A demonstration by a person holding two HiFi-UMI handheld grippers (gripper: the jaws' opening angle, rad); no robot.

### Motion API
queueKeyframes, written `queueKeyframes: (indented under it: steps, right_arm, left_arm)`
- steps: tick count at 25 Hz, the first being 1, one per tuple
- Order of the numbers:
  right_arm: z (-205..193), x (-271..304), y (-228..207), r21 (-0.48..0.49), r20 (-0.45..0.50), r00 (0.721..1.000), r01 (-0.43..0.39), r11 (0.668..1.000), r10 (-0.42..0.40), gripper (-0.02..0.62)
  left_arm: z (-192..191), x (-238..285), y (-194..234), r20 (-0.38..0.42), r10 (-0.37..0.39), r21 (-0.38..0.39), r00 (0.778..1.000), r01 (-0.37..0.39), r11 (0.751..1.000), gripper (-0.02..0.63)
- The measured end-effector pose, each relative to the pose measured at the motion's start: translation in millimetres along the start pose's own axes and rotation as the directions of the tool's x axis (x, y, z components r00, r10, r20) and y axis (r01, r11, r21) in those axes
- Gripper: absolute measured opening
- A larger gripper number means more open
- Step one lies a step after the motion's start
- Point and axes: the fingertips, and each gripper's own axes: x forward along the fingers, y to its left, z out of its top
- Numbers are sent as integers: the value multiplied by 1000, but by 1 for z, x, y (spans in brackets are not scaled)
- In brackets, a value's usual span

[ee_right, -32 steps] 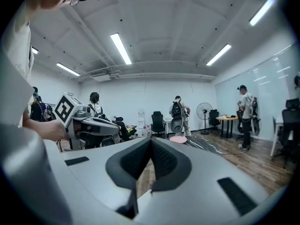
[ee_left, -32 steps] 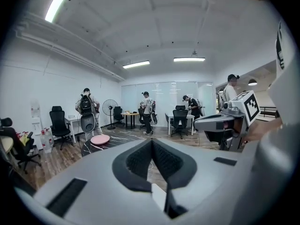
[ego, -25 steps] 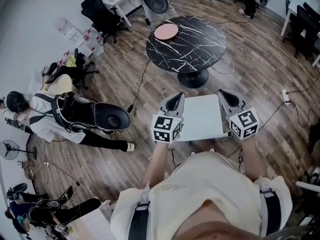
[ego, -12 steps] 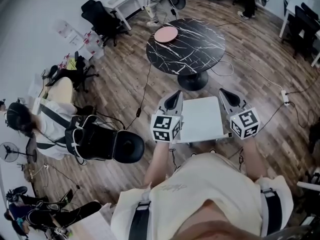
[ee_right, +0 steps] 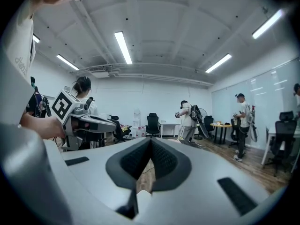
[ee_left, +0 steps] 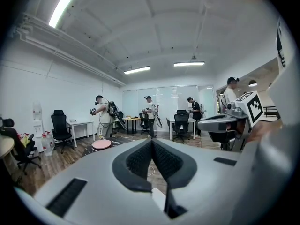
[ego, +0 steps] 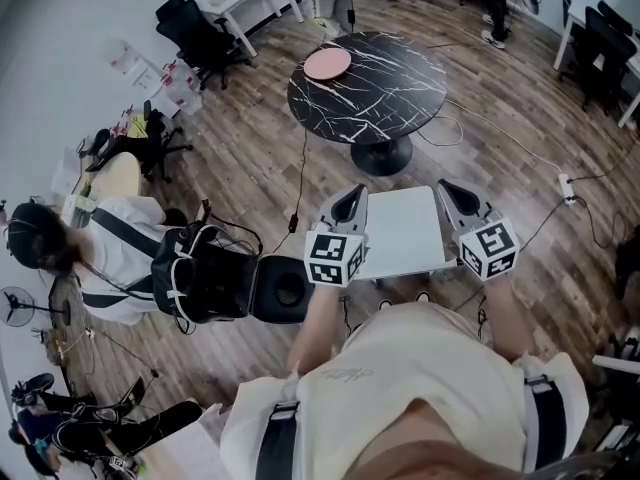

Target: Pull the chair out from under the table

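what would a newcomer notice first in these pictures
The left gripper and right gripper, both shut and empty, flank a small white table just in front of the wearer. Beyond it stands a round black marble table with a pink disc near its far edge, and a person bends low at the left.

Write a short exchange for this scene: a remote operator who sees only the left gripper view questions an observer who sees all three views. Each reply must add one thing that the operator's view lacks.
Operator: From here the left gripper is shut, with nothing between its jaws. What about the other one?
Observer: The right gripper is shut too, and its own view shows nothing between its jaws.
Operator: I only see the room ahead. What is beneath the two grippers?
Observer: The head view shows a small white table lying between them and lower down, with one gripper at each side of its top.
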Motion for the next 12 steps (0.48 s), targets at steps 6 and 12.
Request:
queueKeyframes:
  steps: [6, 12]
  right_arm:
    - [-5, -1, 5, 4, -18, 1000, 0, 1000, 0, 5]
    - [-6, -1, 10, -3, -34, 999, 8, 1000, -8, 5]
  left_arm:
    - [-6, -5, -2, -11, -11, -6, 1000, 11, 1000, 17]
    - [-8, -9, -1, -18, -22, -15, 1000, 21, 1000, 17]
